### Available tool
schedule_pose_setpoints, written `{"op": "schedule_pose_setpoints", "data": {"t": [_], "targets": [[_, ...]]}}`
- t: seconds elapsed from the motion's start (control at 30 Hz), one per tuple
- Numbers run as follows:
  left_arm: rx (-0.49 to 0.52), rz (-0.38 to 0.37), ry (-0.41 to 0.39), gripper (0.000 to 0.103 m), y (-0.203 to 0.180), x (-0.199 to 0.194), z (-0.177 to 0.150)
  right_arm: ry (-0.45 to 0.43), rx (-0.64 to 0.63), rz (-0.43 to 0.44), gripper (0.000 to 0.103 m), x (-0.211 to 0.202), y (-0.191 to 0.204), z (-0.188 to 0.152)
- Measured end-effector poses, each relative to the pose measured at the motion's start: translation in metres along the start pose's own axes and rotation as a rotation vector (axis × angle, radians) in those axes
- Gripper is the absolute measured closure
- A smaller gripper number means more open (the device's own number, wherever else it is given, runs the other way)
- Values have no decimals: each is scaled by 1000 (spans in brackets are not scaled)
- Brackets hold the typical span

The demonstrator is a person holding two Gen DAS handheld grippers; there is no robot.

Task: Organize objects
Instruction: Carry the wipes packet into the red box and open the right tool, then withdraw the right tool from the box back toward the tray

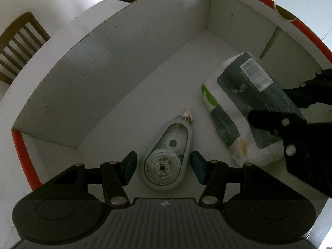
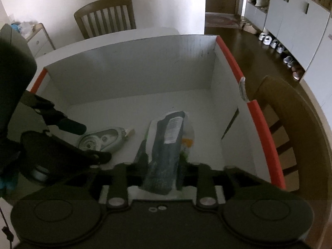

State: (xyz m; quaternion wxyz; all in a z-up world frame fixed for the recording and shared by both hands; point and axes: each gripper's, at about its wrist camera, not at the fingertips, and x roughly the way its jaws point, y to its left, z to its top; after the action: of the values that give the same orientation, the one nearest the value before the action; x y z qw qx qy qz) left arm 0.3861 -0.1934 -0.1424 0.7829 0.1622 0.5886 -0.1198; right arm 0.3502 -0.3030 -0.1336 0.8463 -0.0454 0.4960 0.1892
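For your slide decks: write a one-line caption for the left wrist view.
Left gripper straddles a correction tape dispenser inside a white box.

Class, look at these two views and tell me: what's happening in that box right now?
A person is working with two handheld grippers inside a white cardboard box with an orange rim. The left gripper reaches down around a grey correction tape dispenser lying on the box floor, its pads either side with small gaps, not pressing. The right gripper straddles a dark and white packet that lies on the box floor beside the dispenser; whether it grips it is unclear.
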Motion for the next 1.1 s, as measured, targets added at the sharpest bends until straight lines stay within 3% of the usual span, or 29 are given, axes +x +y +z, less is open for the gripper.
{"op": "schedule_pose_setpoints", "data": {"t": [0.1, 0.27, 0.67, 1.1], "targets": [[-6, 2, -22, 38, 1, -7, -2, -3, -1, -3, 59, -5, -3, -1], [-19, 12, -92, 38, 3, -27, -10, -32, 1, 15, 54, -21, -3, -2], [-88, -42, -271, 38, 13, -85, -32, -147, -47, 48, 53, -77, 9, -8], [-126, -105, -450, 38, 27, -139, -89, -251, -97, 47, 51, -125, 47, -19]]}}
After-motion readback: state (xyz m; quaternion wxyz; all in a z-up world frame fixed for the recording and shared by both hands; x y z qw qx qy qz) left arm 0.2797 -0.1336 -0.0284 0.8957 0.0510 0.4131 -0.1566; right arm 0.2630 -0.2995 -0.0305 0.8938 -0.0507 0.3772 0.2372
